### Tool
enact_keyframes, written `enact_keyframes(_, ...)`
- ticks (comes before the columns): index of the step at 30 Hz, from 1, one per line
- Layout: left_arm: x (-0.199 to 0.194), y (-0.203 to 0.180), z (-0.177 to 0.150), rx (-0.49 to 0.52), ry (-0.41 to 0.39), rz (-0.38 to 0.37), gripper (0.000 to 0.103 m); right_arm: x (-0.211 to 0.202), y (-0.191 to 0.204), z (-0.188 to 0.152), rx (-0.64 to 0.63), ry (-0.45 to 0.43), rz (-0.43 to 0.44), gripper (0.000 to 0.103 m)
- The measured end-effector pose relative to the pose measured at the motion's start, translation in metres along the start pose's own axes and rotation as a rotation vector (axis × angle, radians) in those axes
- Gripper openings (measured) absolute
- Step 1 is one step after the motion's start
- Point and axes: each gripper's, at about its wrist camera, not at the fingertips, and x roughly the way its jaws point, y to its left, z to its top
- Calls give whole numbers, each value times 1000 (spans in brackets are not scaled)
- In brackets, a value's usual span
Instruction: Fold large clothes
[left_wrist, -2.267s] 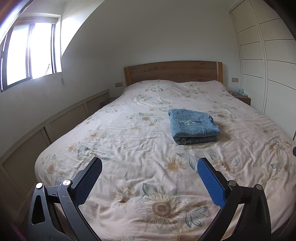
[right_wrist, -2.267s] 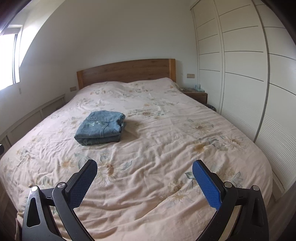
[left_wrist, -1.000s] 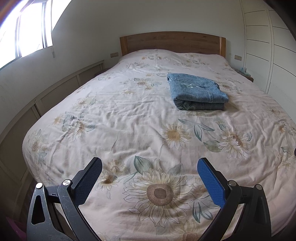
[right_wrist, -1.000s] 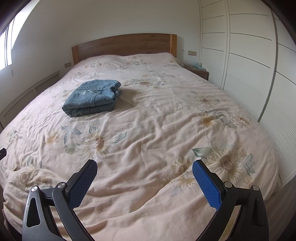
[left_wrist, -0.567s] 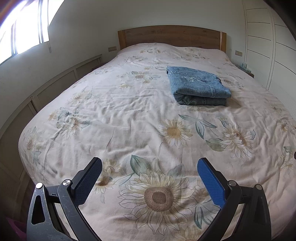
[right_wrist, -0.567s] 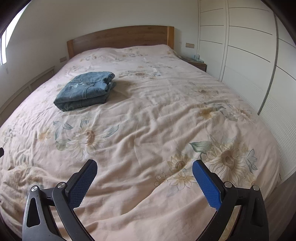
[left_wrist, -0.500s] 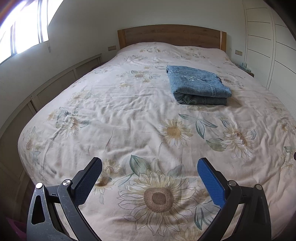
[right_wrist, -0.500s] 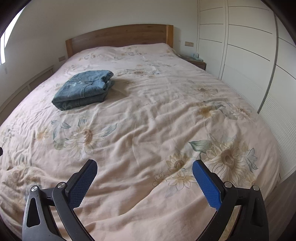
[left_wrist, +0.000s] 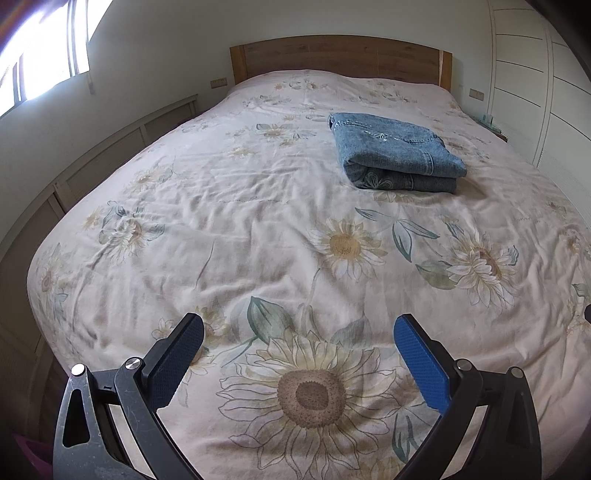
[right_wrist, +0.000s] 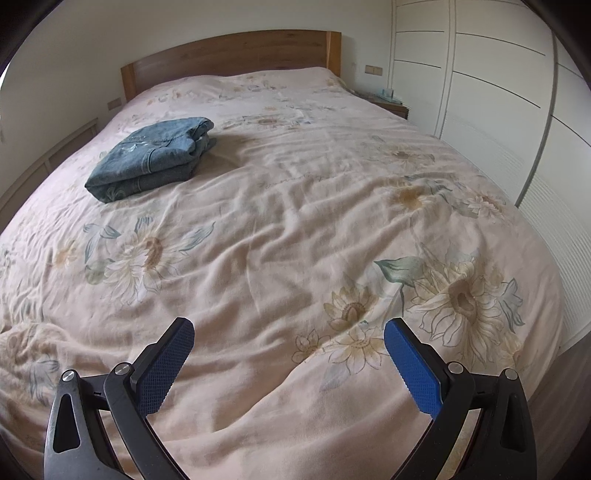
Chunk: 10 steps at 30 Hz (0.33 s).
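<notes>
A folded pair of blue jeans (left_wrist: 397, 153) lies on the bed's floral duvet (left_wrist: 258, 206), in the upper right of the left wrist view. The right wrist view shows the same folded jeans (right_wrist: 153, 160) at its upper left. My left gripper (left_wrist: 299, 341) hovers open over the near end of the bed, well short of the jeans, with nothing between its blue pads. Further right, my right gripper (right_wrist: 289, 345) is also open and empty above the duvet (right_wrist: 295, 221).
A wooden headboard (left_wrist: 336, 55) stands at the far end. Low wall panelling (left_wrist: 92, 162) and a bright window (left_wrist: 40, 55) run along the left. White wardrobe doors (right_wrist: 498, 92) and a bedside table (right_wrist: 391, 103) are on the right.
Both grippers have come lower and closer over the foot of the bed, tilting down toward the duvet. The jeans have not moved, and both grippers stay open.
</notes>
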Motion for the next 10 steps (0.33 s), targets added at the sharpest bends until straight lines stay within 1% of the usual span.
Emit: enact_keyframes(10,2,-1,-2,-4,-1,-15,102,1,-1,0,2,-1,0,103)
